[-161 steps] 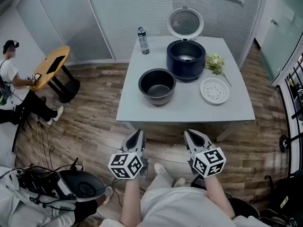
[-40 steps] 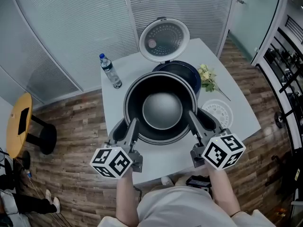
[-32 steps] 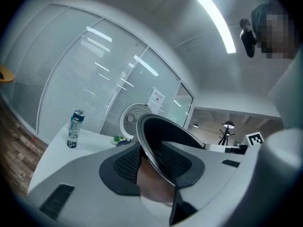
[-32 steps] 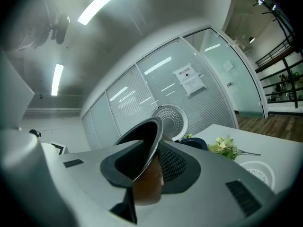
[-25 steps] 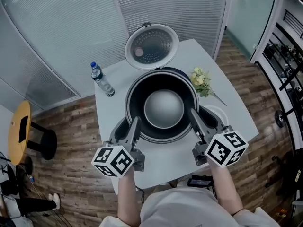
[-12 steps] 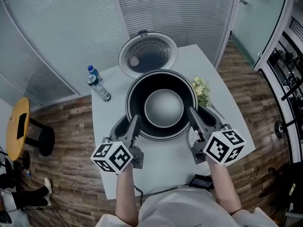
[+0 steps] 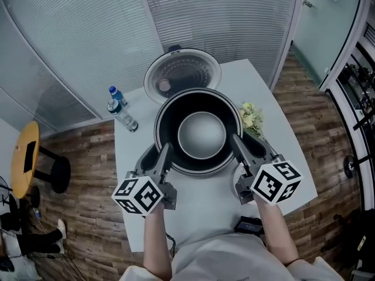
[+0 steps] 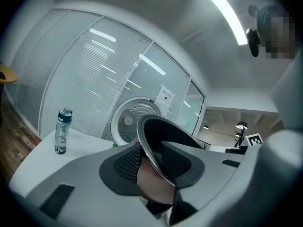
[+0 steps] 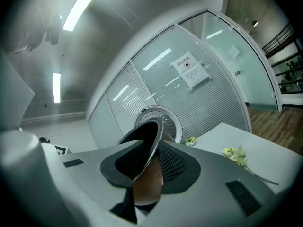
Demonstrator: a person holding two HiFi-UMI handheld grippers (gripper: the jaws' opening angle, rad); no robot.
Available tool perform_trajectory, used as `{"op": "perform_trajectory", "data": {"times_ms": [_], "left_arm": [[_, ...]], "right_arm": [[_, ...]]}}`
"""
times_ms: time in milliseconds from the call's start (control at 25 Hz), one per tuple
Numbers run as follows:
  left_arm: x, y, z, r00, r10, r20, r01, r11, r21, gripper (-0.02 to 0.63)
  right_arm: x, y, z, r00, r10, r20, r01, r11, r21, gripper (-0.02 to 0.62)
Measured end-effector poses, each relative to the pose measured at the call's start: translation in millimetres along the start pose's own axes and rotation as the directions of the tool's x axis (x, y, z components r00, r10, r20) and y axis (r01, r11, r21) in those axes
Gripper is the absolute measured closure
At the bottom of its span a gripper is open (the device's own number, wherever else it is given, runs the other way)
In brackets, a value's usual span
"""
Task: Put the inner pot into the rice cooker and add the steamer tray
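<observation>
The dark inner pot (image 7: 199,134), with a grey inside, hangs above the white table (image 7: 199,209), held by its rim from both sides. My left gripper (image 7: 155,157) is shut on the rim's left edge and my right gripper (image 7: 246,148) on its right edge. In the left gripper view the rim (image 8: 156,141) sits pinched between the pads; in the right gripper view the rim (image 9: 147,145) does too. The pot hides the rice cooker's body; its open round lid (image 7: 183,73) stands just behind. Only a white sliver of the steamer tray (image 7: 236,172) shows by my right gripper.
A water bottle (image 7: 120,111) stands at the table's left back. A bunch of pale flowers (image 7: 251,117) lies at the right. A small black device (image 7: 246,224) sits at the front edge. A yellow round side table (image 7: 26,157) stands far left on the wooden floor.
Both grippers have carried the pot toward the back of the table. The cooker's dark body, whose edge showed behind the pot a second ago, is now hidden beneath it.
</observation>
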State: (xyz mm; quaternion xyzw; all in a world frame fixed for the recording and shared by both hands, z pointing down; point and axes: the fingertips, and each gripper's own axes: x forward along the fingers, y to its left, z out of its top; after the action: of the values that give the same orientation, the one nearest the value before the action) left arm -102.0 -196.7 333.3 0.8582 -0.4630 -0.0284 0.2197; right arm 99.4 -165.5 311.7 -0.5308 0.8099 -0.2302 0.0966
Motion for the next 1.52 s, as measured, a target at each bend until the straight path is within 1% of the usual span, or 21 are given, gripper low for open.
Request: {"op": "perform_trajectory", "data": {"times_ms": [240,400,640,1240,1520], "left_arm": [[17,11,0,1.000,0.010,-0.011,-0.011,1.000,-0.014,0.469],[22,18,-4,1.000,0.025,-0.016,-0.025,1.000,-0.006,0.471],[28,28,-11,0.999,0.044,-0.029,-0.044,0.999,-0.018,0.471],[48,49,-41,0.992,0.081,-0.099,-0.086,0.995,-0.047,0.470],[57,67,-58,0.985,0.094,-0.145,-0.104,0.993,-0.064,0.469]], "right_arm": [[19,-11,1,1.000,0.011,-0.011,-0.011,1.000,0.014,0.491],[27,-18,-7,1.000,0.018,-0.019,-0.018,0.999,0.029,0.491],[39,-25,-15,0.999,0.025,-0.046,-0.023,0.999,0.037,0.491],[58,-54,-44,0.993,0.019,-0.117,-0.009,0.996,0.088,0.491],[72,-64,-64,0.986,0.005,-0.165,0.014,0.993,0.114,0.490]]}}
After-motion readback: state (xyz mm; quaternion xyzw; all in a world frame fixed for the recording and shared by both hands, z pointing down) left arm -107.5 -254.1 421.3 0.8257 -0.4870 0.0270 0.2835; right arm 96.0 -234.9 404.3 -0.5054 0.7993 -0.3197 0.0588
